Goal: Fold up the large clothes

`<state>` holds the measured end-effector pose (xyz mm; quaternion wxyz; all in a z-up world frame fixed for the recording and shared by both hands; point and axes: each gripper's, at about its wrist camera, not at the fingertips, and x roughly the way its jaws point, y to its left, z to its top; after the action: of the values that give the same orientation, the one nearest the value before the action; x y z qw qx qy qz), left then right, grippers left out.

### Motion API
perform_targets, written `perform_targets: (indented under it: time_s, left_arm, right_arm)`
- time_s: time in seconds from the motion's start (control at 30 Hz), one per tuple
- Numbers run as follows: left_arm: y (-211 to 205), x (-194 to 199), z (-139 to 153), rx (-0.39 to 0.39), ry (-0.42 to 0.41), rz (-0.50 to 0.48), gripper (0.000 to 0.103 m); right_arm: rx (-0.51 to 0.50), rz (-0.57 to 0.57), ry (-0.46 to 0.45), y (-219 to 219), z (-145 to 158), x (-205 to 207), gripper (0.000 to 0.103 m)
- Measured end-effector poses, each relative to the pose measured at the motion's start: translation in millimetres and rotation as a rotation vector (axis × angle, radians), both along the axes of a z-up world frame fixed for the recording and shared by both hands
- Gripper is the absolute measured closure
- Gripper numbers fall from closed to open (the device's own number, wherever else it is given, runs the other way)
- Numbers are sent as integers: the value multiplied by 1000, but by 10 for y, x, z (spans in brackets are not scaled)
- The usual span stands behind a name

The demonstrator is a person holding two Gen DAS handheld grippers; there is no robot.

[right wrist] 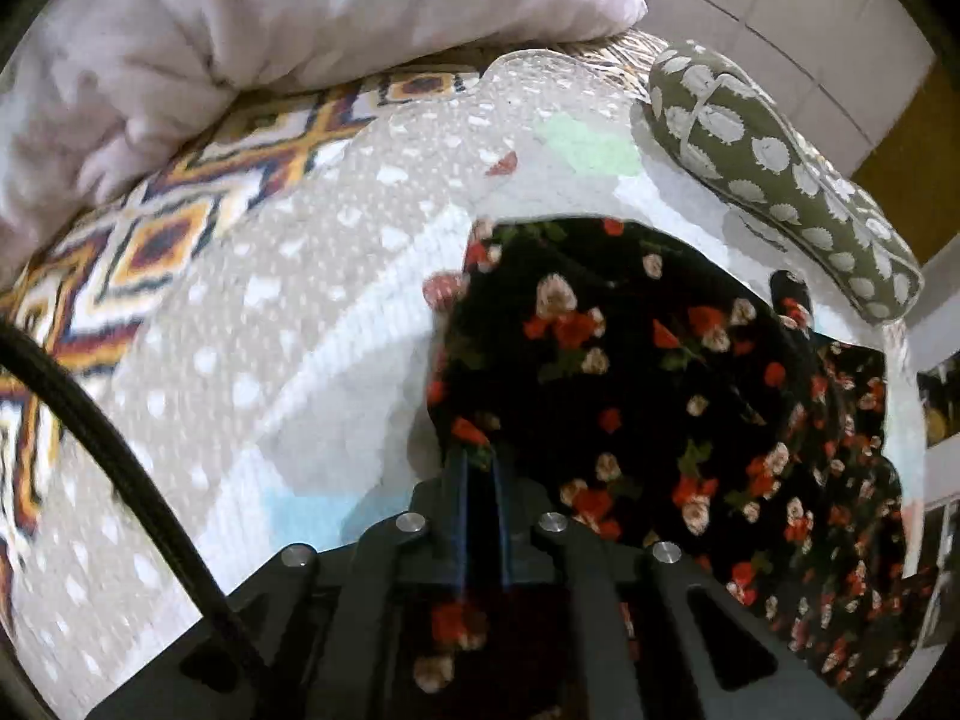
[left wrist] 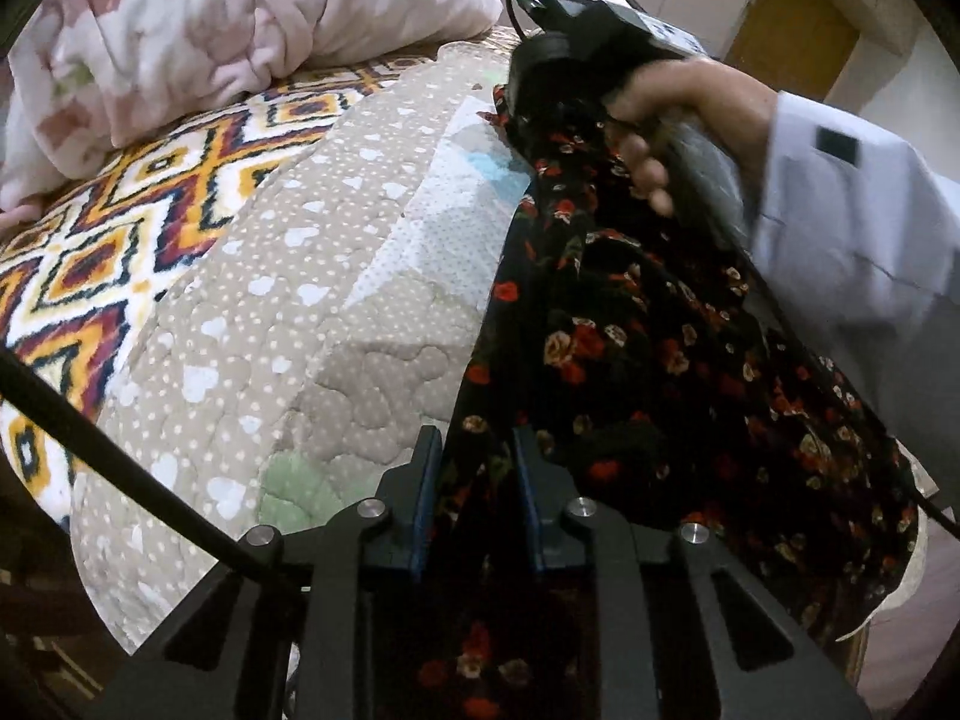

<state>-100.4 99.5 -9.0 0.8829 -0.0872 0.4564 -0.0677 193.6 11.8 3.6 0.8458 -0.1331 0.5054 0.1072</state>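
Left wrist view: black floral garment (left wrist: 630, 348) hangs in a long band from the left tool (left wrist: 474, 450) up to the right tool (left wrist: 576, 42), long axis running near-to-far along the right side of the bed. Left tool closed narrow, dark cloth pinched between its blue-padded fingers (left wrist: 427, 480). Right tool seen from behind, gripped by the person's hand (left wrist: 678, 120) in a pale sleeve (left wrist: 840, 228); fabric bunched under it. Its jaws face away in this view.

Right wrist view: right tool (right wrist: 480, 468) closed narrow on an edge of the same garment (right wrist: 630, 372). Cloth spreads right and forward from the grip, draped in folds over the bed, lower portion trailing off toward the right rim.

Under the garment: quilted beige bedcover (left wrist: 288, 312) with white hearts and pastel patches. Beside it to the left, a geometric orange-and-navy blanket (left wrist: 120, 228). Pink floral comforter (left wrist: 198, 24) heaped at the far end. Olive leaf-print pillow (right wrist: 780, 174) at the far right, just beyond the garment. No containers seen. Black cable (right wrist: 120, 468) crosses lower left.
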Motion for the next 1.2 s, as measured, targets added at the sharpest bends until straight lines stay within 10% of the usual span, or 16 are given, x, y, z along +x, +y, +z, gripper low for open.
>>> perform_targets:
  time_s: [0.37, 0.63, 0.77, 1.2]
  left_arm:
    - [50, 1, -13, -29, -8, 0, 77]
    - [85, -94, 214, 25, -37, 54, 69]
    - [42, -143, 353, 43, -40, 63, 64]
    - [-923, -40, 522, 122, -30, -96, 44]
  right_arm:
    - [86, -72, 26, 349, -120, 506, 103]
    - [247, -73, -22, -90, 360, 99, 96]
    - [299, -135, -60, -876, 657, -269, 73]
    - [564, -697, -125, -4617, 271, -1831, 69]
